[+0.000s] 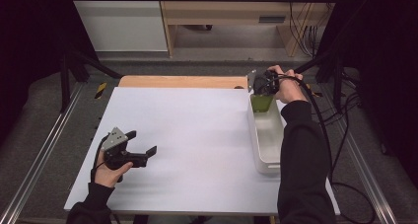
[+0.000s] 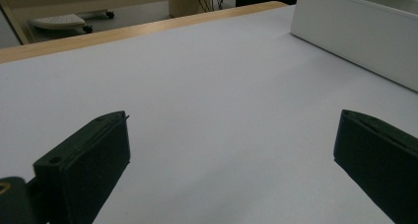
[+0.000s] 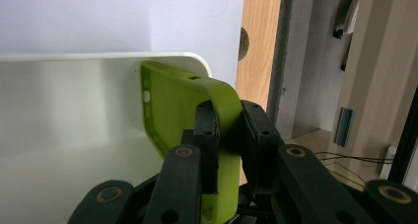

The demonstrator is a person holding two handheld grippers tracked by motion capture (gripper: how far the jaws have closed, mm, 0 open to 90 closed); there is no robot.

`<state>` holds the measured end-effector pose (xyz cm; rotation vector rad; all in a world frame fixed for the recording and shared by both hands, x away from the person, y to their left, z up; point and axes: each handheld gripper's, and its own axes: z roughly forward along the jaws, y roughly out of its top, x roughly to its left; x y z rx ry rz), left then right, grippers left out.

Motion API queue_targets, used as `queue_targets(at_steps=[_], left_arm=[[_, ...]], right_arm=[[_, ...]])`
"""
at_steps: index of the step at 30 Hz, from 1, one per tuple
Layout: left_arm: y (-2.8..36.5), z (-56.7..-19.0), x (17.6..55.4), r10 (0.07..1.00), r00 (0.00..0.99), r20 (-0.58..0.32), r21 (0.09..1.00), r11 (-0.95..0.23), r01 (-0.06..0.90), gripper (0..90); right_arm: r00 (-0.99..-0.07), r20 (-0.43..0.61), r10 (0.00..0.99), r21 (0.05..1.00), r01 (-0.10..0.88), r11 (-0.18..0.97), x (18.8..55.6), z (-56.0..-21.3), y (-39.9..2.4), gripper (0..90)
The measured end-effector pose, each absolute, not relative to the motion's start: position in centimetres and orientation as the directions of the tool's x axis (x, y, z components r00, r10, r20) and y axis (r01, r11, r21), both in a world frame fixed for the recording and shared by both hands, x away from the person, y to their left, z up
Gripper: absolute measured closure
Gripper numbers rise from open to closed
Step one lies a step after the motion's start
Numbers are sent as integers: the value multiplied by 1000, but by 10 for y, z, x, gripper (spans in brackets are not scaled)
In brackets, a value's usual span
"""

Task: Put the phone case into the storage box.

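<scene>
A lime-green phone case (image 3: 187, 103) hangs in my right gripper (image 3: 229, 123), whose jaws are shut on one edge of it. In the high view this right gripper (image 1: 262, 92) holds the green phone case (image 1: 261, 103) over the far end of the long white bin (image 1: 268, 135) at the table's right side. My left gripper (image 1: 143, 147) rests low over the white table near its front left, jaws spread wide. In the left gripper view nothing lies between its two black fingers (image 2: 84, 165).
The white tabletop (image 1: 197, 135) has a wooden strip (image 1: 182, 81) along its far edge. The white bin's side wall (image 2: 355, 36) stands to the right ahead of the left gripper. Black cables (image 1: 325, 130) trail from the right gripper past the table's right edge.
</scene>
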<state>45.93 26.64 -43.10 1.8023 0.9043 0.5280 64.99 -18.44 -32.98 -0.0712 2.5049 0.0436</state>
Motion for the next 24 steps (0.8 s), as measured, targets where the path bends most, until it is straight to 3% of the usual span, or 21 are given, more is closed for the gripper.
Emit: queue_targets(at_steps=[24], left_arm=[[268,-431,460,783,620,-52,917,-208,339,3]], right_arm=[[-797,-603,-30,24,-56,998,656,-331,-185,771]])
